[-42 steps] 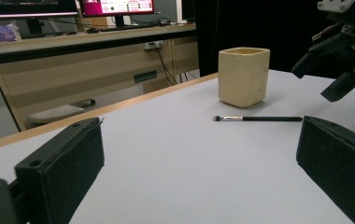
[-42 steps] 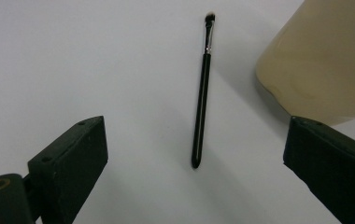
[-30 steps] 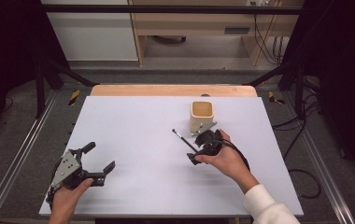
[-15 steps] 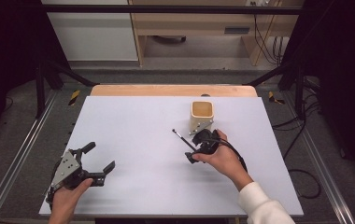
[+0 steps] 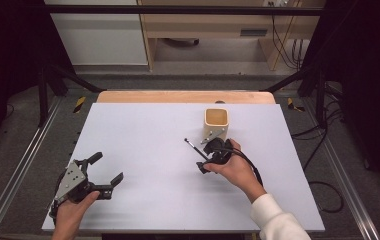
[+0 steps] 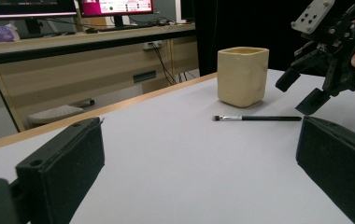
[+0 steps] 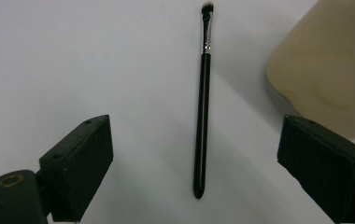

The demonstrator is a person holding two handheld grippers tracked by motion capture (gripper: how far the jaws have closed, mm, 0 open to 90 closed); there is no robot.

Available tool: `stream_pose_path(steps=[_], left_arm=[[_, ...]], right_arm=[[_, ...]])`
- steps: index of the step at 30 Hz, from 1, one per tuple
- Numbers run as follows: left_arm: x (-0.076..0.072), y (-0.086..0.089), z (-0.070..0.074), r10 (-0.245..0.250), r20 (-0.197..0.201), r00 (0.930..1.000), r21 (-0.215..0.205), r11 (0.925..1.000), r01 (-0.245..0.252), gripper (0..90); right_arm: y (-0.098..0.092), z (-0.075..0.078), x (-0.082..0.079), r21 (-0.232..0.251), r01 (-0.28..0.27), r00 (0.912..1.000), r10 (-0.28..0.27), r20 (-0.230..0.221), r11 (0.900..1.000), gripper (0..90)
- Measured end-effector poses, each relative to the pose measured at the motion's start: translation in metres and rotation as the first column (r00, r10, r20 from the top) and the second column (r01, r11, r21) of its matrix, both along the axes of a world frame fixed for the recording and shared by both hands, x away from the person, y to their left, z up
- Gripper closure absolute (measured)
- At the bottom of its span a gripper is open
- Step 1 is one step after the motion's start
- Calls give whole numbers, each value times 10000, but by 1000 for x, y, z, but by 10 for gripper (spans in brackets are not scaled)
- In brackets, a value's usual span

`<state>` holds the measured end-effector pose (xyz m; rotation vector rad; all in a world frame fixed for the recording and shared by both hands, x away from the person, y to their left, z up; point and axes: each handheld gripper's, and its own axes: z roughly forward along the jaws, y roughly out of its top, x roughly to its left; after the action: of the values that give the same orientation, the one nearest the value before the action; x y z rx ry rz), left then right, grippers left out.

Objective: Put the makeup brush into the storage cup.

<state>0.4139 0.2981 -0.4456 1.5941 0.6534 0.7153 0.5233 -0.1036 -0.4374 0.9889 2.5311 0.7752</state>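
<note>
Over the brush point(image 7: 202, 116) beside the cup point(image 5: 216, 123), I hold my right claw point(image 5: 204, 156) with jaws spread, having just narrowed slightly, straddling the handle to pinch it.

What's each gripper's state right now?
Left gripper: open, holding nothing.
Right gripper: open over the thin black makeup brush, jaws just closing a little, not gripping it.

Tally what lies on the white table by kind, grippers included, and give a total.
Brush: 1
Cup: 1
Left gripper: 1
Right gripper: 1
Total: 4
</note>
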Motion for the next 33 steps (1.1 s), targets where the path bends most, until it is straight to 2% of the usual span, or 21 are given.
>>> stream_pose_path(steps=[6,16,25,33], left_arm=[[0,0,0,-21,-16,10000,107,9999,21,7],[0,-1,0,-47,-9,10000,153,9999,47,7],[0,-2,0,-90,-29,10000,203,9998,91,8],[0,-2,0,-84,-28,10000,168,9998,85,8]], right_arm=[[1,-2,5,241,253,9997,-252,-54,9994,159],[3,-12,15,204,548,9983,-544,-185,9983,182],[10,-13,17,180,646,9977,-642,-221,9978,187],[15,-15,19,57,506,9985,-505,-190,9987,249]])
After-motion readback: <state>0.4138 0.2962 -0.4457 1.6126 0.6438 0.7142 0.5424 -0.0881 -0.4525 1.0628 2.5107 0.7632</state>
